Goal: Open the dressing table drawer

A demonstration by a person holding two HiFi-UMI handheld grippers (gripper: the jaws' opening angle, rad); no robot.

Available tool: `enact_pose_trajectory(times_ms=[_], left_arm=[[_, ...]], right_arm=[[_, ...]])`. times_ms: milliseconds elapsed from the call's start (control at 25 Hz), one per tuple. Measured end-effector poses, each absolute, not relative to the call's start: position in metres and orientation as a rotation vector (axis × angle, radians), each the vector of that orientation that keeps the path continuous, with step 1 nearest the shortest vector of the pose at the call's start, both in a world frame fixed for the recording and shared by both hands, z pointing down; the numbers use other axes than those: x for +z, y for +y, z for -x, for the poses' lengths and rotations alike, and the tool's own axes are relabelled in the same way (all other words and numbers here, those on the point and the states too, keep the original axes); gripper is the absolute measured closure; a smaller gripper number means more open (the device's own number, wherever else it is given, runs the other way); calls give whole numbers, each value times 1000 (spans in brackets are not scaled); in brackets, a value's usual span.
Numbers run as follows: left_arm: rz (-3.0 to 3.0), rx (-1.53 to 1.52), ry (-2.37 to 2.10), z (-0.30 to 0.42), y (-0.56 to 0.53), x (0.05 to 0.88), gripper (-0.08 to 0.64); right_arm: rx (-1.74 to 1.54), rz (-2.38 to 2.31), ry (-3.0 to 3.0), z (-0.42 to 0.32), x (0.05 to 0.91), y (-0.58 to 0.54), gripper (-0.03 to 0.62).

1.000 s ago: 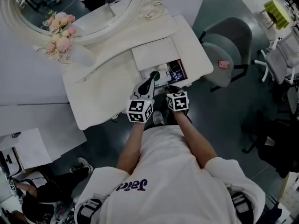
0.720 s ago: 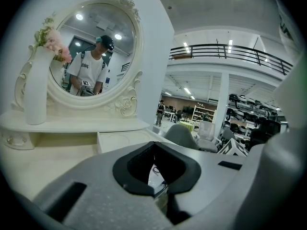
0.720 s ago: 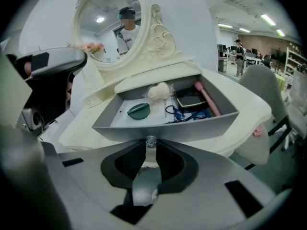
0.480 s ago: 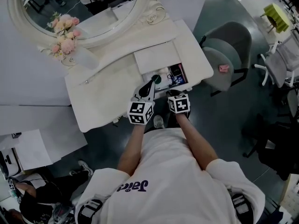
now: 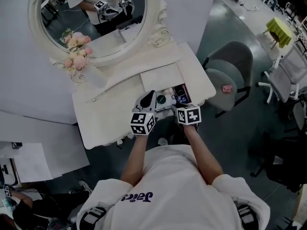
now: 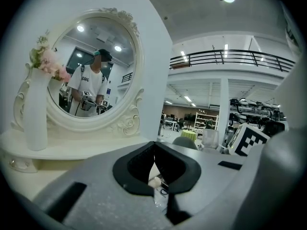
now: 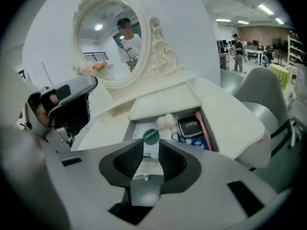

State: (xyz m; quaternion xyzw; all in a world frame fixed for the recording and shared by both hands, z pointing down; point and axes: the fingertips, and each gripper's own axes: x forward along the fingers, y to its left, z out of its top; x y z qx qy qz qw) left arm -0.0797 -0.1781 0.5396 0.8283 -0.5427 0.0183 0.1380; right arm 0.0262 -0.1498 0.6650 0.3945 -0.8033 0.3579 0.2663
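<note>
The cream dressing table (image 5: 110, 109) has its drawer (image 5: 166, 91) pulled out, and small items show inside. From the right gripper view the drawer (image 7: 136, 128) holds a green lid (image 7: 151, 136), a white puff (image 7: 166, 120) and a black compact (image 7: 190, 126). My left gripper (image 5: 147, 99) hovers over the drawer's left end. Its jaws (image 6: 154, 163) meet at the tips with nothing between them. My right gripper (image 5: 178, 107) hangs just in front of the drawer's front edge. Its jaws (image 7: 149, 159) are opening and hold nothing.
An oval mirror (image 5: 91, 18) and a white vase of pink flowers (image 5: 79, 56) stand at the table's back. A grey chair (image 5: 230, 63) with a pink thing (image 5: 227, 88) on it is close on the right. Papers (image 5: 21, 162) lie at the left.
Both grippers have lifted up and back from the drawer front. The drawer stays pulled out.
</note>
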Motion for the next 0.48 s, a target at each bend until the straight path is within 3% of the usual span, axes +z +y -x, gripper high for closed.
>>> enact_pose_trajectory(times_ms=[200, 480], left_arm=[[-2430, 11, -1600, 82, -183, 510, 545], [-2514, -65, -1641, 77, -183, 461, 545]], right_arm=[[809, -1195, -2384, -21, 590, -179, 549], [472, -1338, -2686, -12, 486, -196, 573]])
